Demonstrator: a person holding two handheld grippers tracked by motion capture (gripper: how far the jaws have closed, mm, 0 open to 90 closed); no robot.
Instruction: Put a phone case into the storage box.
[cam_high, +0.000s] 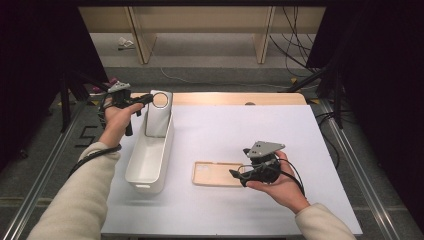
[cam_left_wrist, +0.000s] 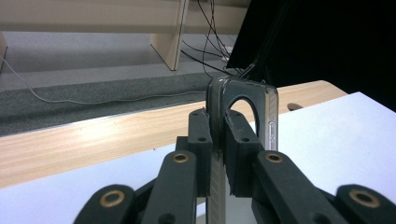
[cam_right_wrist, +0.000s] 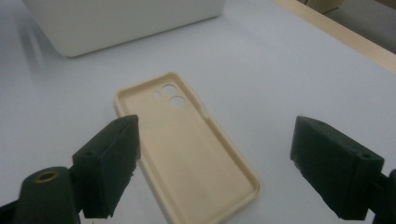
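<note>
Grey translucent phone case (cam_high: 159, 119), pinched in my left gripper (cam_high: 145, 99), stands in the white bin (cam_high: 137, 170); next, release. My right gripper (cam_right_wrist: 215, 163) gapes over the beige case (cam_right_wrist: 187, 149).

Beige phone case (cam_right_wrist: 187, 154), white bin (cam_high: 149, 155), seemingly grey case (cam_high: 158, 116) (black jaws).

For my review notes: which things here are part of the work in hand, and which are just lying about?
In the job:
- left gripper, shut on the clear phone case
- white bin beneath it
- right gripper, open over the beige phone case

Lying about:
- cables on the floor
- wooden shelf legs
</note>
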